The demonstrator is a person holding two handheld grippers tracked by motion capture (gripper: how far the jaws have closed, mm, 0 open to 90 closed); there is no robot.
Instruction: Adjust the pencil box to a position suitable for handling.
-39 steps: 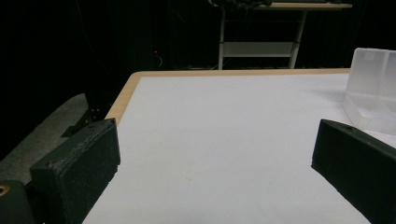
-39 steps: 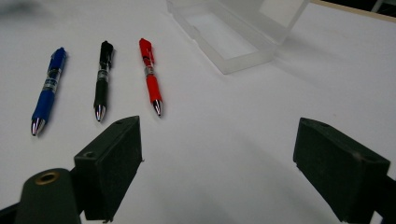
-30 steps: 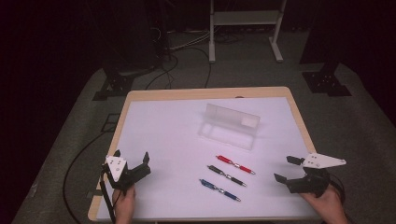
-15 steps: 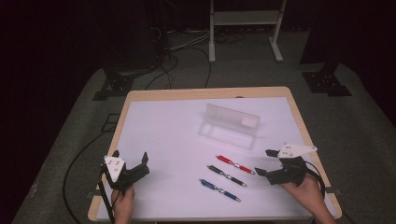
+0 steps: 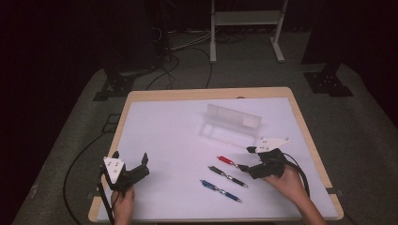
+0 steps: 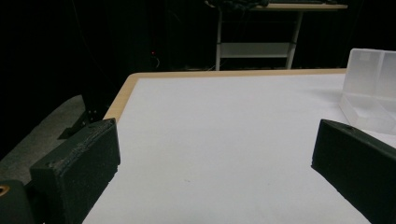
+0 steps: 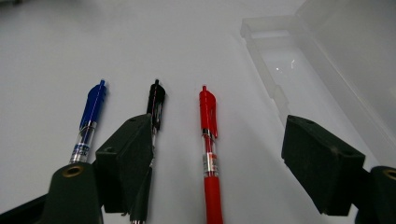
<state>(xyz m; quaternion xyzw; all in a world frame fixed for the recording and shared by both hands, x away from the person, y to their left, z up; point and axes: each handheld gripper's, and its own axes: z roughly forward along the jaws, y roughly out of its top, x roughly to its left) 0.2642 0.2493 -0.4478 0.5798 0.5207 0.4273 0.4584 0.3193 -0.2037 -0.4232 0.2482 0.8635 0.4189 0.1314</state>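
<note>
"Where were the pens?"

"Three lay side by side on the white counter [image 5: 164, 136]: the red pen [image 7: 208, 154], the black pen [image 7: 155, 105] and the blue pen [image 7: 88, 122]. A clear plastic box [image 5: 233, 119] sat just behind them."

"What did the right tool [image 5: 248, 158] do?"

"It was wide open, holding nothing. The red pen lay between its jaws."

"And the left tool [image 5: 130, 162]?"

"It was wide open too, with nothing in it, over bare counter, well apart from the pens."
</note>
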